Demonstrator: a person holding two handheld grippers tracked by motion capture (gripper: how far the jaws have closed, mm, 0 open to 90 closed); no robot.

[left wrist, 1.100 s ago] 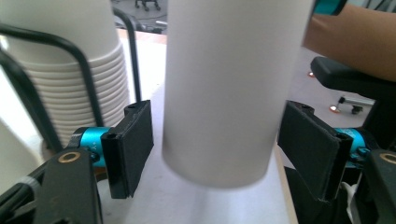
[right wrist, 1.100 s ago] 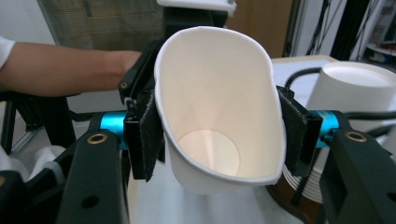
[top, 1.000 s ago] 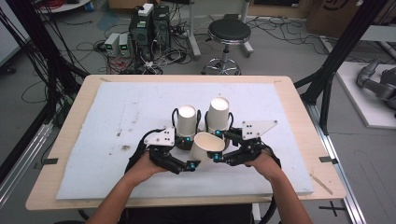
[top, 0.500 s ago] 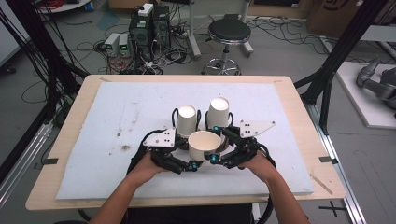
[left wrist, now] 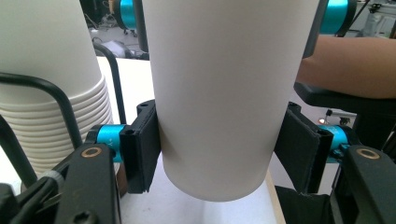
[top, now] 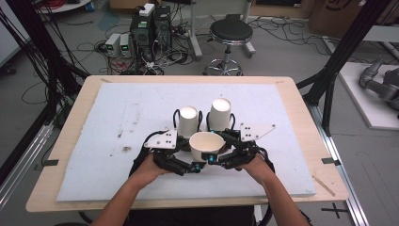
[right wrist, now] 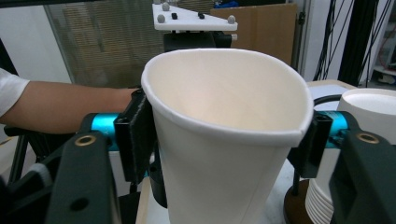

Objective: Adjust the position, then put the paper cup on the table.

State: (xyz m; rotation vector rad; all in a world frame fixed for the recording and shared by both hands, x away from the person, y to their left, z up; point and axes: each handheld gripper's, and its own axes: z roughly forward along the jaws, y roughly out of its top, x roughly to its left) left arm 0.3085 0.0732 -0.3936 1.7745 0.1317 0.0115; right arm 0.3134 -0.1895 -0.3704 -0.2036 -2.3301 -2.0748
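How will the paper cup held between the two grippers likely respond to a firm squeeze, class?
The paper cup probably deforms easily: in the right gripper view its rim is already pinched out of round by the right gripper. It looks empty, so likely light. Its smooth tapered wall may slip within the left gripper.

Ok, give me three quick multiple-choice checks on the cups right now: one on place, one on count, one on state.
1. Where is the single cup?
A. Between the two grippers, nearer the person than the two stacks
B. At the far edge of the table
C. On the floor

2. How many cup stacks stand in wire holders?
A. One
B. Two
C. Four

3. Which way does the single cup face?
A. On its side
B. Mouth down
C. Mouth up

Answers: 1 A, the left gripper and right gripper meet at it; 2 B, the left stack and right stack stand behind it; 3 C, its open rim shows from above.
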